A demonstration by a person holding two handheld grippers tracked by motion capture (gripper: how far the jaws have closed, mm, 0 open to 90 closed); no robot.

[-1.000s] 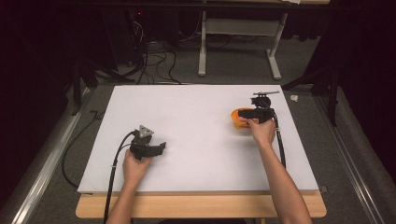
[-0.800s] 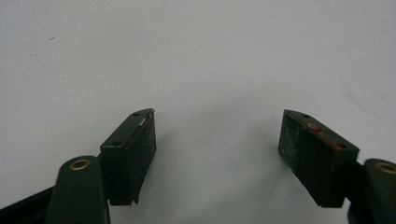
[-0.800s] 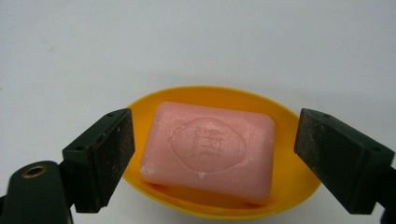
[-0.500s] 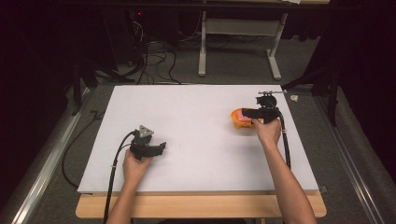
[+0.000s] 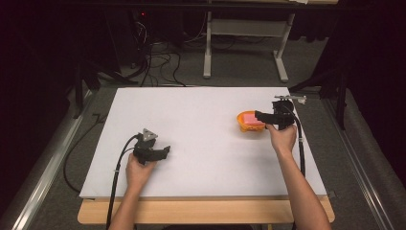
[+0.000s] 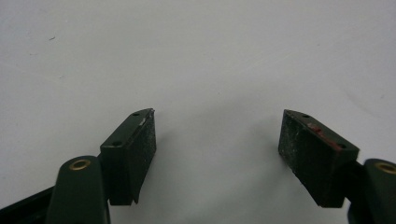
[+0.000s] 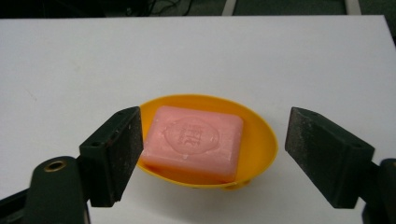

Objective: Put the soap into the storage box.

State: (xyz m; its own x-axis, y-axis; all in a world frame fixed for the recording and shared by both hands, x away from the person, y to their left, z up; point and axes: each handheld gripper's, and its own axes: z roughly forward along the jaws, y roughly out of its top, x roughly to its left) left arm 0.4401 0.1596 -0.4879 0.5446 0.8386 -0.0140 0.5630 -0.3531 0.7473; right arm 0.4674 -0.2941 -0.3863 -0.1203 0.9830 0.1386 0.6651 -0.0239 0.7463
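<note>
A pink bar of soap (image 7: 194, 141) lies in a shallow orange dish (image 7: 261, 144) on the white table top; in the high view the dish (image 5: 245, 126) with the soap (image 5: 251, 118) sits at the right middle. My right gripper (image 7: 212, 151) is open, its jaws spread to either side of the dish just short of it, and it points left at the dish in the high view (image 5: 261, 116). My left gripper (image 5: 162, 151) rests low over the board at the front left, open, with bare white surface between its jaws (image 6: 217, 140).
The white board (image 5: 191, 120) covers a wooden table (image 5: 201, 213). Cables trail from both grippers toward the front edge. Beyond the board are a dark floor, cables and a white table frame (image 5: 244, 33). Metal rails run along both sides.
My right gripper has drawn back to the right, away from the dish, leaving dish and soap on the table. The left gripper has stayed put.
</note>
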